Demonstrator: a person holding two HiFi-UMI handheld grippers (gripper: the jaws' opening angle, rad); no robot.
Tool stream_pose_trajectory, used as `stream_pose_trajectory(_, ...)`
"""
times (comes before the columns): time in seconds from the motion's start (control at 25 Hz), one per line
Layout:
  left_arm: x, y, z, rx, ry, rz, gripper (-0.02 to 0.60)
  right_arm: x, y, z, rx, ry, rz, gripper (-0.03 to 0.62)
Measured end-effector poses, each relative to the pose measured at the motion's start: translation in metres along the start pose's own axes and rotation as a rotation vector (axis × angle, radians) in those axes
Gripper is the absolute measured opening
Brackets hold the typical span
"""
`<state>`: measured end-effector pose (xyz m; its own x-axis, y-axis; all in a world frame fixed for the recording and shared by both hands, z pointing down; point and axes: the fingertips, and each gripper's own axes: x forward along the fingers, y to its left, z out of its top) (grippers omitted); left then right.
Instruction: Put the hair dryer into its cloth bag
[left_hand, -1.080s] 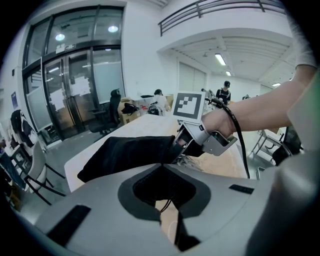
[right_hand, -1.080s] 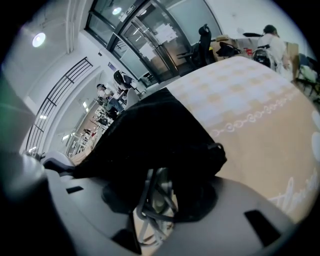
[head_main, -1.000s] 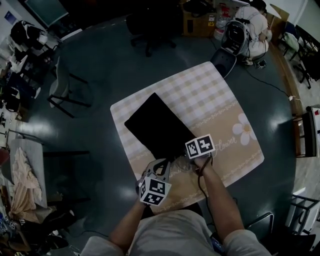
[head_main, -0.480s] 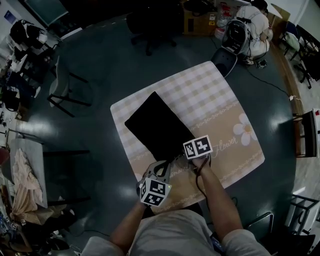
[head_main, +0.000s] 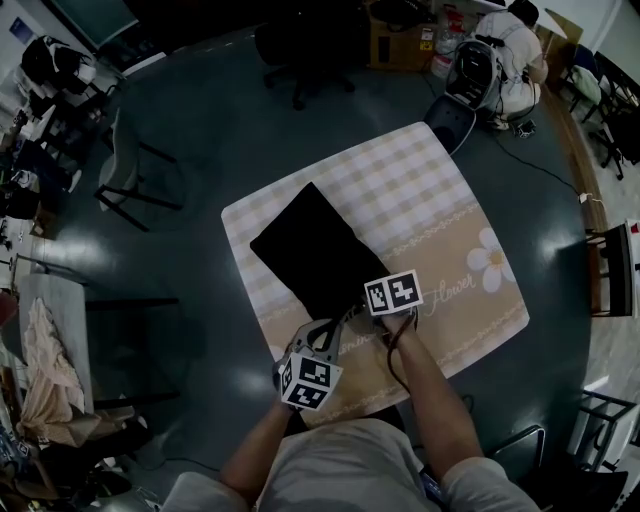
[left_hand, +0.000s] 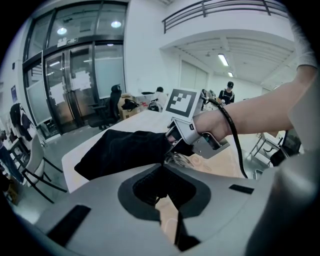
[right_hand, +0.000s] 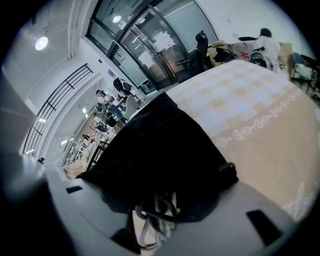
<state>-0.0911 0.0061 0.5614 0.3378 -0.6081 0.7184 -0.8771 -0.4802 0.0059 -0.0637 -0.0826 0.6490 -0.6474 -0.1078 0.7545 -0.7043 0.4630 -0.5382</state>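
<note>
Very little is shifting over this last second. The right gripper (left_hand: 170, 141) is only nudging a touch further toward the cloth bag (head_main: 310, 250), and the bag's far end is barely creeping across the checked tablecloth (head_main: 440, 200). That reads as the slow last push of the packing, not a fresh step.

The left gripper (head_main: 328, 332) is staying pinched together on the near hem of the bag's mouth, holding it in place just beside the right claw. The right claw's jaws are standing partly apart and clamping the tail end of the hair dryer (right_hand: 162, 210), with loops of grey cord (right_hand: 142, 222) bunching between them. Directly ahead of those jaws the black fabric is draping over everything else (so the dryer's body is probably inside already, though it is hidden). What is remaining, by my reading, is feeding the cord past the hem and then letting go.
</note>
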Motion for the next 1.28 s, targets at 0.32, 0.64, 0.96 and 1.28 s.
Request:
stream_pose_trajectory(0.32,0.004,0.009,-0.012,-0.018,0.017,0.022,0.015,-0.004,0.009,-0.003,-0.059,-0.036,0.013,0.242)
stream_pose_trajectory(0.64,0.007,0.010,-0.019,-0.022,0.031,0.027,0.015,-0.029,0.017,-0.020,-0.135,-0.122,0.032,0.264)
stream_pose_trajectory(0.96,0.010,0.009,-0.021,-0.017,0.033,0.020,0.015,-0.056,0.021,-0.030,-0.259,-0.201,0.023,0.264)
stream_pose_trajectory(1.28,0.010,0.008,-0.020,-0.011,0.032,0.022,0.015,-0.080,0.029,-0.071,-0.452,-0.142,-0.067,0.295)
